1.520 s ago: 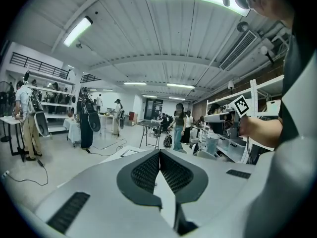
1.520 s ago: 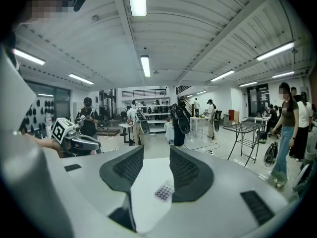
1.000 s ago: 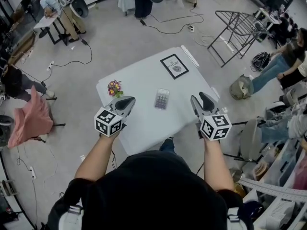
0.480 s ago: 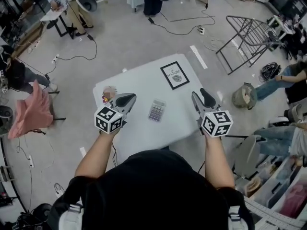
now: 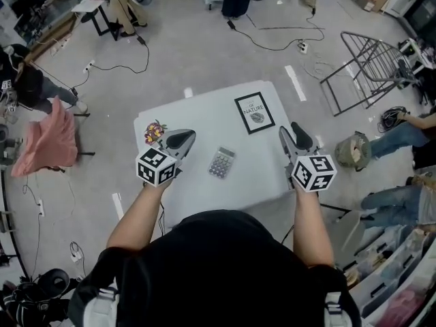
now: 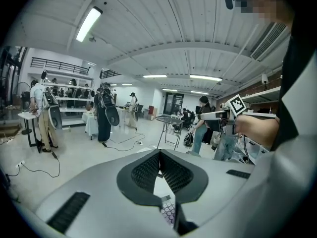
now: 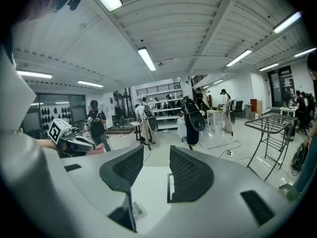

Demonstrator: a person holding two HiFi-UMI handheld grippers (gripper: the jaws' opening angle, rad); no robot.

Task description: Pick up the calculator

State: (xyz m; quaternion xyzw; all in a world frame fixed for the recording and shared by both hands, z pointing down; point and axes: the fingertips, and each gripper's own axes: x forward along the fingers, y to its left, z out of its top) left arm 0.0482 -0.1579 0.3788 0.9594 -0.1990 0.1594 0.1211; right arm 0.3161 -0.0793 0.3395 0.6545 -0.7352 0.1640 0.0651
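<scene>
Left gripper (image 5: 185,137), right gripper (image 5: 293,129) forward alongside calculator (image 5: 221,162)

Head view overhead; both gripper views (low, forward-facing) share the table (image 5: 204,125).

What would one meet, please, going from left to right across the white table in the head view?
small bunch of pink and yellow flowers → grey rectangular calculator with pale buttons → black-framed white print
</scene>
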